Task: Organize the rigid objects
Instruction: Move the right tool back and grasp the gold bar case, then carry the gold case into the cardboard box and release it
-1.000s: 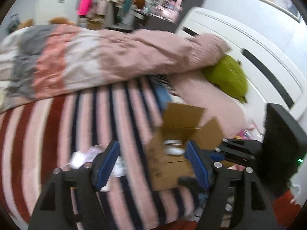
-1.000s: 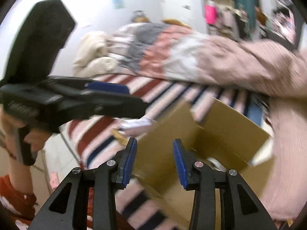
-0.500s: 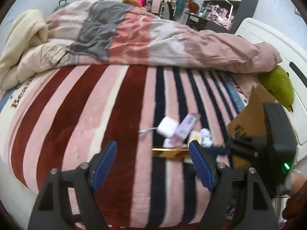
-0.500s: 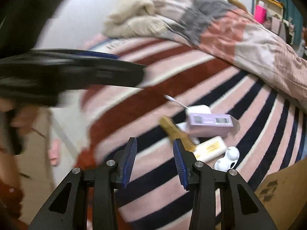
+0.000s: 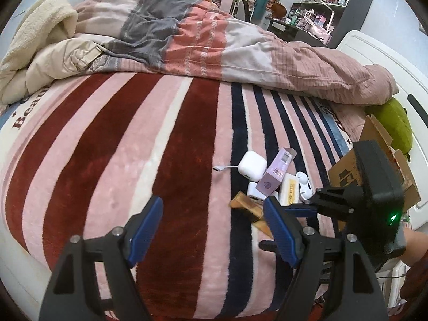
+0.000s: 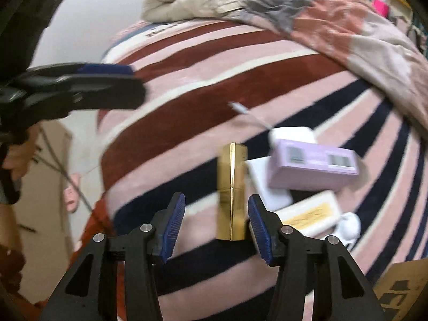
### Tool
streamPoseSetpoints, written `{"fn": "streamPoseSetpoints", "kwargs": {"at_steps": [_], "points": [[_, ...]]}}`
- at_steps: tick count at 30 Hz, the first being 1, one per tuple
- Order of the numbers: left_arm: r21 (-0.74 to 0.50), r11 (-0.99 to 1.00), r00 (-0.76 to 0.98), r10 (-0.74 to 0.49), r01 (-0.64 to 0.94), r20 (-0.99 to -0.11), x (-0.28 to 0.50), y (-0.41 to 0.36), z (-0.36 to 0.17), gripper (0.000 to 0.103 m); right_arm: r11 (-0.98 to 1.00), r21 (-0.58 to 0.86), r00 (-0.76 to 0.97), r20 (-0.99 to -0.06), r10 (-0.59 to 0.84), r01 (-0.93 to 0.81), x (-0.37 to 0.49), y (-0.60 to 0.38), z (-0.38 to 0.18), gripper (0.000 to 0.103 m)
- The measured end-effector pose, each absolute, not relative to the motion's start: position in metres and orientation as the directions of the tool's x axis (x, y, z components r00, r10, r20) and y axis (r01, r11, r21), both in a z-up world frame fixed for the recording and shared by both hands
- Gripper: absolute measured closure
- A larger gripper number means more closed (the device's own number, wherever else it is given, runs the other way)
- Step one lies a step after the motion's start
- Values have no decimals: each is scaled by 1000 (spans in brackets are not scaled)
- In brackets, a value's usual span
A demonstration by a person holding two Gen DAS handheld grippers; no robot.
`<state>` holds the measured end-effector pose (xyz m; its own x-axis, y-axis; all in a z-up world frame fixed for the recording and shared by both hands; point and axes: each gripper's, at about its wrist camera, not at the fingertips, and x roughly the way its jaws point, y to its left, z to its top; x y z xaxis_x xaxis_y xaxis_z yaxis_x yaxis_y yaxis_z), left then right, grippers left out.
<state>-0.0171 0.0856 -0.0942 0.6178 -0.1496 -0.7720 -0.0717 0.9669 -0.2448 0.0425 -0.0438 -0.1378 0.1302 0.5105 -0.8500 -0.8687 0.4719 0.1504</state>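
Note:
A pile of small objects lies on the striped blanket (image 5: 149,144): a long gold box (image 6: 232,190), a purple box (image 6: 313,167), a white charger with cable (image 5: 252,165), a cream box (image 6: 310,214) and white earbuds (image 6: 349,226). My right gripper (image 6: 216,227) is open, low over the pile, with the near end of the gold box between its fingers, close to the right one. My left gripper (image 5: 214,230) is open and empty above the blanket, left of the pile. The gold box (image 5: 247,208) also shows beside its right finger.
An open cardboard box (image 5: 374,160) stands at the right of the pile, near the white headboard (image 5: 374,53). A bunched quilt (image 5: 187,32) and cream blanket (image 5: 40,40) lie across the far side. A green plush (image 5: 396,125) lies by the headboard.
Both grippers swung away from the cardboard box to the pile. The right gripper has opened wider and come down around the gold box.

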Motion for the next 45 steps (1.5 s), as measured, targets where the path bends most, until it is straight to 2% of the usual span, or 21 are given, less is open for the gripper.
{"fn": "streamPoseSetpoints", "kwargs": {"at_steps": [5, 7, 8, 9, 10, 17, 25, 30, 32, 39, 45], "points": [[-235, 969, 613, -142, -74, -778, -23, 83, -94, 28, 506, 125, 156, -865, 478, -853, 42, -33, -151, 60], [-230, 970, 608, -135, -80, -783, -27, 84, -95, 28, 535, 126, 160, -875, 456, -835, 45, -31, -158, 67], [-232, 969, 605, -137, -82, -785, -29, 84, -95, 28, 552, 126, 166, -878, 448, -825, 47, -31, -161, 75], [-236, 968, 602, -140, -83, -786, -30, 85, -96, 28, 560, 127, 172, -876, 450, -818, 49, -32, -162, 87], [-241, 967, 598, -145, -83, -788, -31, 85, -96, 28, 571, 123, 184, -873, 451, -812, 50, -33, -162, 90], [-274, 961, 596, -199, -38, -778, -31, 66, -77, 28, 569, 100, 249, -828, 502, -816, 34, -47, -129, 90], [-316, 936, 650, -338, 155, -681, -4, 0, -16, 29, 537, 142, 310, -684, 660, -831, 6, -103, -42, 90], [-337, 899, 625, -436, 279, -648, 25, -49, 11, 64, 569, 156, 383, -594, 707, -808, 5, -153, -5, 90], [-332, 887, 613, -462, 321, -642, 37, -73, 20, 66, 596, 163, 413, -579, 703, -786, 8, -174, 2, 90], [-318, 847, 523, -517, 426, -677, 76, -150, 25, 70, 700, 209, 480, -593, 646, -683, 31, -248, 9, 90], [-364, 821, 372, -536, 441, -758, 107, -195, -3, 69, 773, 233, 437, -712, 549, -590, 55, -287, -4, 90]]}}
